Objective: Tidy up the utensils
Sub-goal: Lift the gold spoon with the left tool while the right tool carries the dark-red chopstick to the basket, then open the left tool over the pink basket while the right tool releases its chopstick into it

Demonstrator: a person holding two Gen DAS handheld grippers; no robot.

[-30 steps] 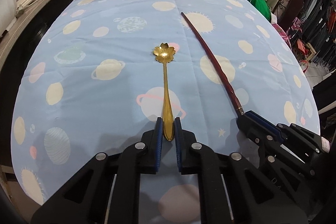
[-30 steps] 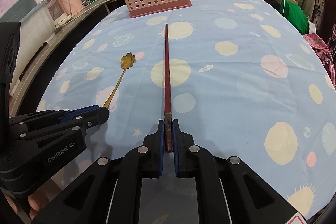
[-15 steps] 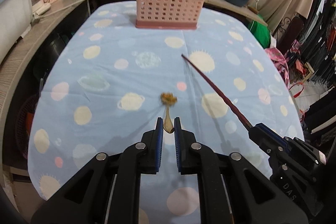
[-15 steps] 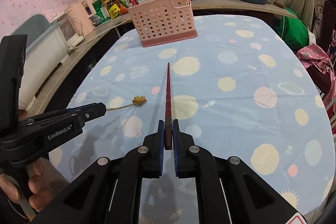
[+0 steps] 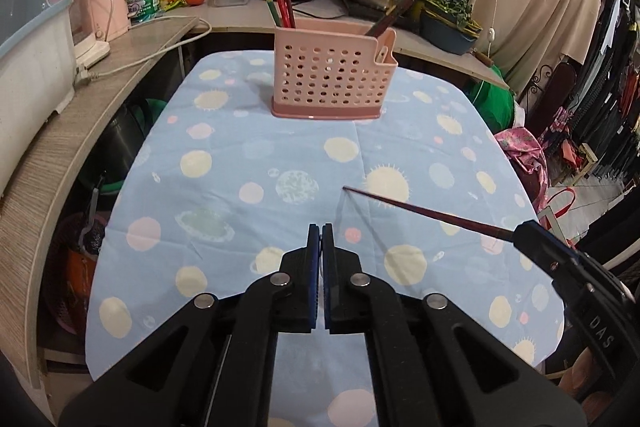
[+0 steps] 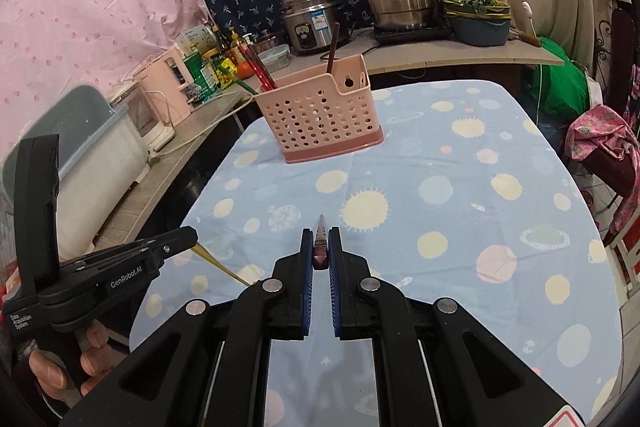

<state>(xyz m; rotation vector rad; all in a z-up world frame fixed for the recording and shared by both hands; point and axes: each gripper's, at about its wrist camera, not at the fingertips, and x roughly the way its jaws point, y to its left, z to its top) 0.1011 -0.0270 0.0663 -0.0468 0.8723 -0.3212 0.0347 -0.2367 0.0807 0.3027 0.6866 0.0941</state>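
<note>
My right gripper (image 6: 320, 247) clamps the red chopstick (image 6: 320, 243), my left gripper (image 6: 192, 235) the gold spoon (image 6: 220, 265)
Both utensils are now lifted off the tablecloth (image 6: 460, 227), where they lay a second ago

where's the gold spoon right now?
In the left gripper, lifted off the blue tablecloth: in the right wrist view the gold spoon slants down from its jaws, left of the right gripper. The left wrist view doesn't show it.

A planet-print tablecloth (image 5: 248, 163) covers the table, bearing a pink utensil basket (image 5: 332, 75).
</note>
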